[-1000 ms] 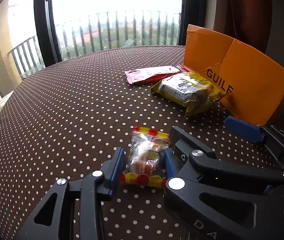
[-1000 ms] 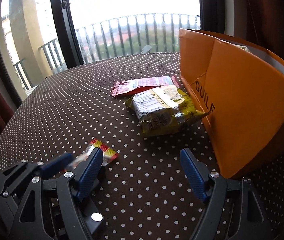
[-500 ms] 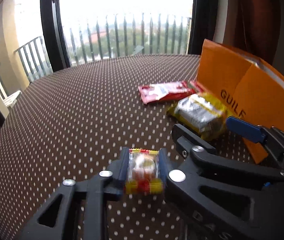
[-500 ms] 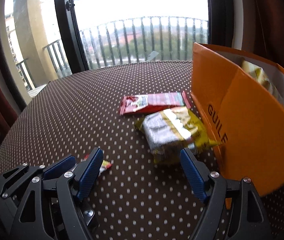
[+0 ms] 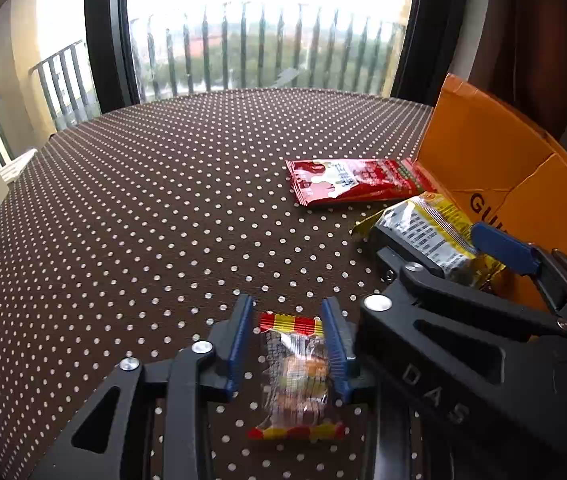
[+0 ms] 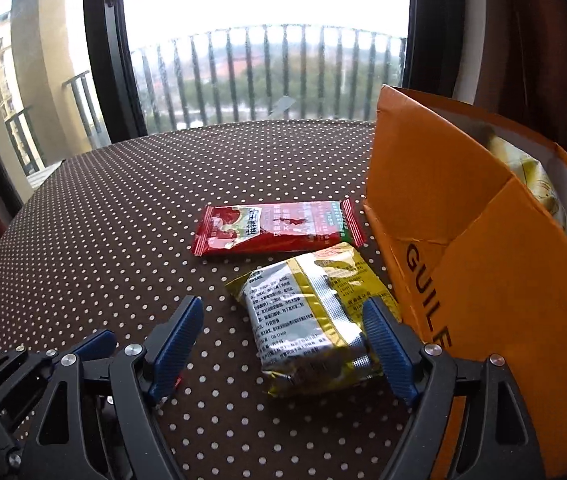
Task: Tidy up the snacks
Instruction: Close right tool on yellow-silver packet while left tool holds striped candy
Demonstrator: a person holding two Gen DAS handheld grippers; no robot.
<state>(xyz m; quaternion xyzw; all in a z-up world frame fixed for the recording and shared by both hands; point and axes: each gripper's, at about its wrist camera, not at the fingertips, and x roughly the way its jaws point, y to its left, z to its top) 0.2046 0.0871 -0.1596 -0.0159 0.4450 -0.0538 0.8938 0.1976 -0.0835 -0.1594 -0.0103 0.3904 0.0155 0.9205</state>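
Between your left gripper's [image 5: 289,344] narrow jaws, which have just eased apart slightly, the small clear candy packet [image 5: 297,376] hangs light, crinkly and slippery, so pinch its middle, not the sealed ends.

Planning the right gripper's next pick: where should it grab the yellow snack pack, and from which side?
Grip the yellow snack pack across its puffy middle, from above and the near side. It lies flat and the orange box crowds its right edge. The right gripper is open and already straddles it.
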